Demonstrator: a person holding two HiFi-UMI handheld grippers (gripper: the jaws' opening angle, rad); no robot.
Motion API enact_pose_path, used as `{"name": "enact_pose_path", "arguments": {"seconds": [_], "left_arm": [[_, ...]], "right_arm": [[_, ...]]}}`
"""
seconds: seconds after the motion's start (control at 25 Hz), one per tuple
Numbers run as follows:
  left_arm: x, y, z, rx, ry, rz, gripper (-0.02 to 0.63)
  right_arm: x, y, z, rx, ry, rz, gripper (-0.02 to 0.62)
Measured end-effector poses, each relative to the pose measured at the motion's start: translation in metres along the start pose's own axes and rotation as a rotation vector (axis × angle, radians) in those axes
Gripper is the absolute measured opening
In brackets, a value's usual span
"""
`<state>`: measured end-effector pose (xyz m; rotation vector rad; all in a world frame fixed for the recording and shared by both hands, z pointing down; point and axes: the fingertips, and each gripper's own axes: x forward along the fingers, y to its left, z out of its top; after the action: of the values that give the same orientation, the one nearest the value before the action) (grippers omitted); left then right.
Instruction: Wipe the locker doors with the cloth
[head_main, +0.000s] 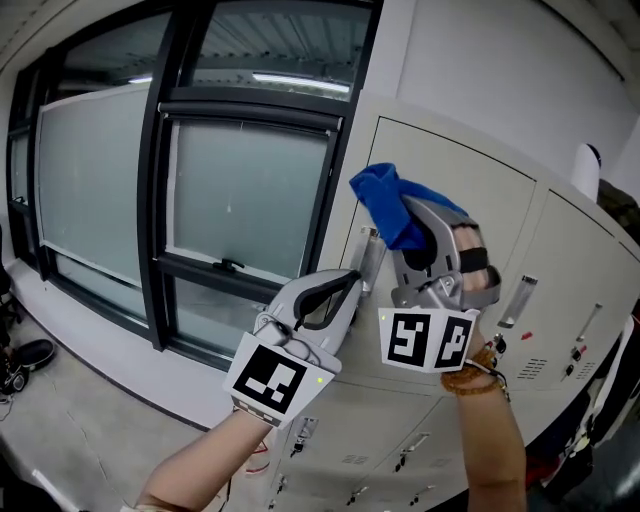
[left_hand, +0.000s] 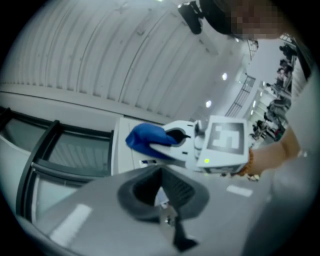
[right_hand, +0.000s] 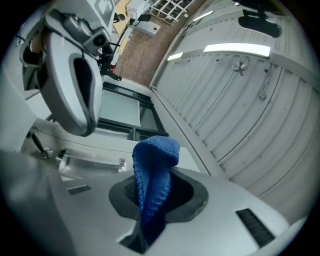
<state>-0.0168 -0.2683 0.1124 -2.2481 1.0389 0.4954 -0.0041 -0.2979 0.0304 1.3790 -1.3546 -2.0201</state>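
My right gripper is shut on a blue cloth, which bunches above its jaws and is held up in front of the pale locker door. In the right gripper view the blue cloth rises out of the closed jaws of the right gripper. My left gripper is lower and to the left, its jaws shut, tip close to the metal door handle. The left gripper holds nothing that I can make out. The left gripper view also shows the right gripper and cloth.
A dark-framed window stands left of the lockers. More locker doors with handles run to the right, and smaller doors lie below. A shoe sits on the floor at far left.
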Motion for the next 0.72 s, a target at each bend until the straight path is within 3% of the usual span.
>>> {"name": "enact_pose_path", "arguments": {"seconds": [0.12, 0.4, 0.72], "left_arm": [[0.0, 0.001, -0.005, -0.009, 0.007, -0.004, -0.011], [-0.003, 0.004, -0.01, -0.019, 0.017, -0.009, -0.011], [-0.006, 0.014, -0.007, -0.032, 0.012, 0.015, -0.011]], "right_arm": [[-0.012, 0.011, -0.002, 0.141, -0.014, 0.078, 0.055], [0.017, -0.027, -0.015, 0.349, 0.004, 0.09, 0.055], [0.048, -0.077, -0.023, 0.285, 0.037, 0.042, 0.055]]}}
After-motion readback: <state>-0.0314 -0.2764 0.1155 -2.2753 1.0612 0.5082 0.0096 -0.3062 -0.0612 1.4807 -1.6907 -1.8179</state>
